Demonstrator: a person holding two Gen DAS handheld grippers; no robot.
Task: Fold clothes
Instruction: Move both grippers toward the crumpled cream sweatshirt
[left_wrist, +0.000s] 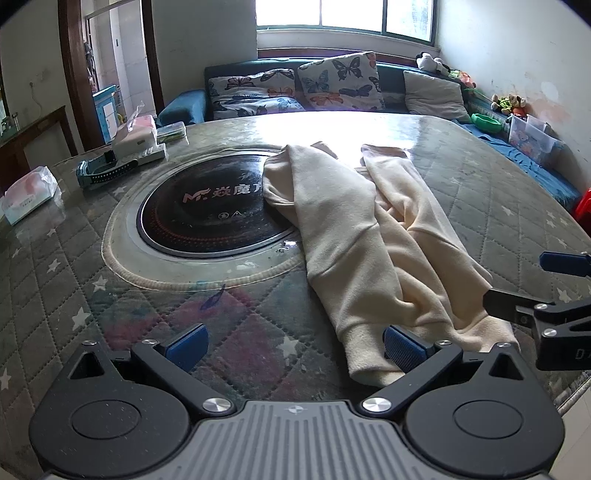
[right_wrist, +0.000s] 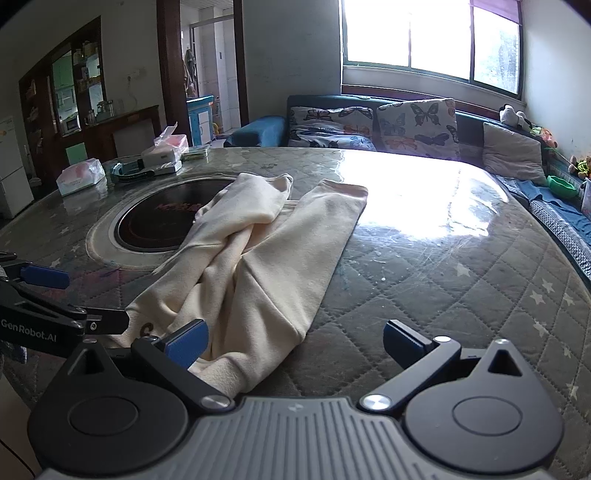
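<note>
So I've got a cream sweatshirt lying crumpled on the bench, which has a quilted star-print cover under a clear sheet. One end of it drapes over the edge of the round black induction cooktop set into the bench, and the ribbed hem end sits nearest to me. My left hand-held gripper is spread wide apart, holding nothing, with its right blue pad just at the hem. My right hand-held gripper is also wide apart and empty, its left blue pad over the near edge of the fabric. Tissue packs and a box sit at the far left of the bench, and there's a sofa with butterfly cushions under the window behind.
</note>
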